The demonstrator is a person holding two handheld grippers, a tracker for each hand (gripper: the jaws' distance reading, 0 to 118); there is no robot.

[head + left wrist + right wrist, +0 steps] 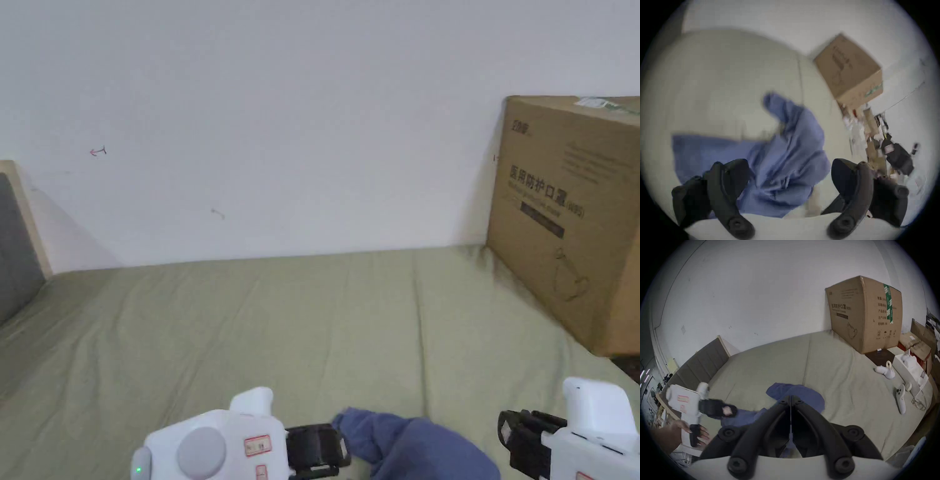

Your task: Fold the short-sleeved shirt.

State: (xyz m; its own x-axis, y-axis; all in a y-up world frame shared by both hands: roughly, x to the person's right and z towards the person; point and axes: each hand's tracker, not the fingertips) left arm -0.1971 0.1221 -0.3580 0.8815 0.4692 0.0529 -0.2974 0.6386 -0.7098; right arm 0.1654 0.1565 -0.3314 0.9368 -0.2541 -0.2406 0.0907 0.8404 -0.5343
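Note:
A crumpled blue short-sleeved shirt [412,447] lies in a heap on the green bed sheet [281,325], near the front edge. In the left gripper view the shirt [786,154] bunches up between and beyond my left gripper's [789,172] widely spread jaws, so that gripper is open. From the head view the left gripper [342,445] sits at the shirt's left end. My right gripper [791,396] has its jaws pressed together, pointing at the shirt [804,395]. The right gripper [504,431] hovers just right of the heap, apart from it.
A large cardboard box [569,212] stands on the bed at the back right against the white wall. White handheld controllers [899,397] and a white box [909,369] lie on the bed's right side. A padded headboard [15,244] is at left. A hand [677,433] holds the left gripper.

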